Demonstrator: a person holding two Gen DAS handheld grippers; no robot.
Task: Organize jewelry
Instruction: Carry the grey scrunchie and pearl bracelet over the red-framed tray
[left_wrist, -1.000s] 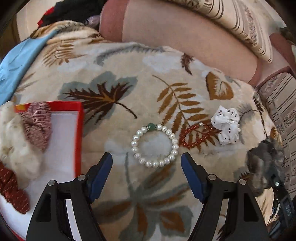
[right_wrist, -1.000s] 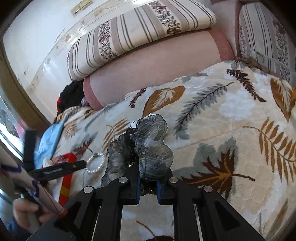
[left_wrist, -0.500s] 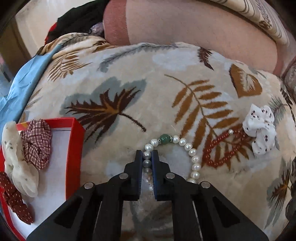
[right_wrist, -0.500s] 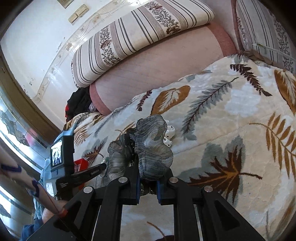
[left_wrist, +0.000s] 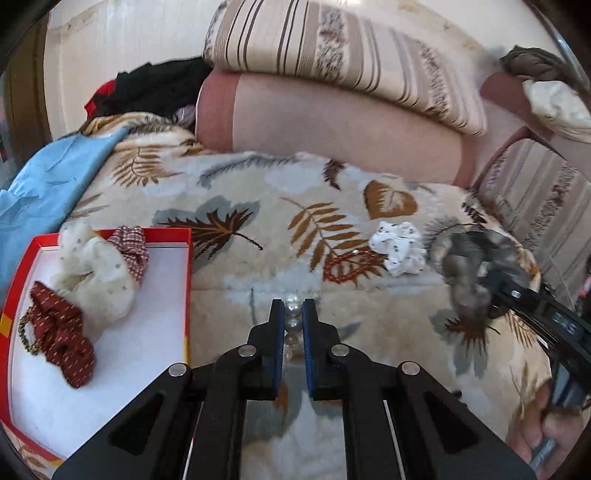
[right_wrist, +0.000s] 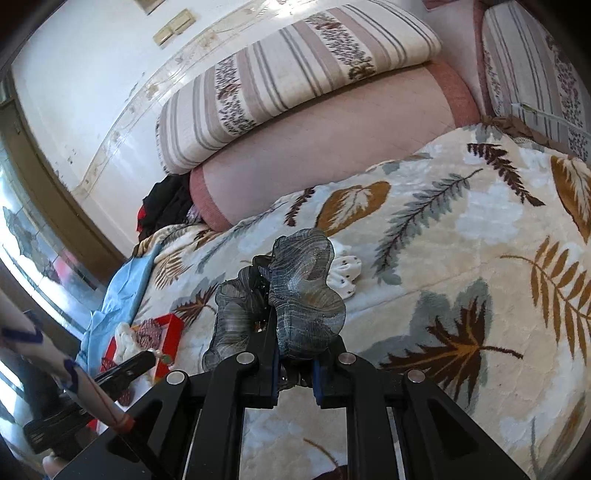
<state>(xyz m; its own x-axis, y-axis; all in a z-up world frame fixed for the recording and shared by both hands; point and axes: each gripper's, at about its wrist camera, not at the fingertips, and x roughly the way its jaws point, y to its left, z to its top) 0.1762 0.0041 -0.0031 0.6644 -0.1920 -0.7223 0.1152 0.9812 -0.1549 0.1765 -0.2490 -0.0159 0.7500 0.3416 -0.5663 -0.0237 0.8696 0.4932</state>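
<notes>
Left wrist view: left hand-held gripper (left_wrist: 293, 308), clamped on pearl bracelet (left_wrist: 293, 325), now raised off blanket (left_wrist: 388, 317).

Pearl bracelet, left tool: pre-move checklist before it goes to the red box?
1. Left tool shut on pearl bracelet: ok, beads sit between the pads.
2. Bracelet clear of the blanket: cannot tell, most of the loop is hidden behind the fingers.
3. Red box has bare floor for a drop: ok, the near half is free.
4. Scrunchies in the box block the entry: ok, they lie toward its far left.
5. Right tool shut on grey scrunchie: ok.
6. Red bead bracelet untangled from the pearls: ok, it lies apart.
</notes>
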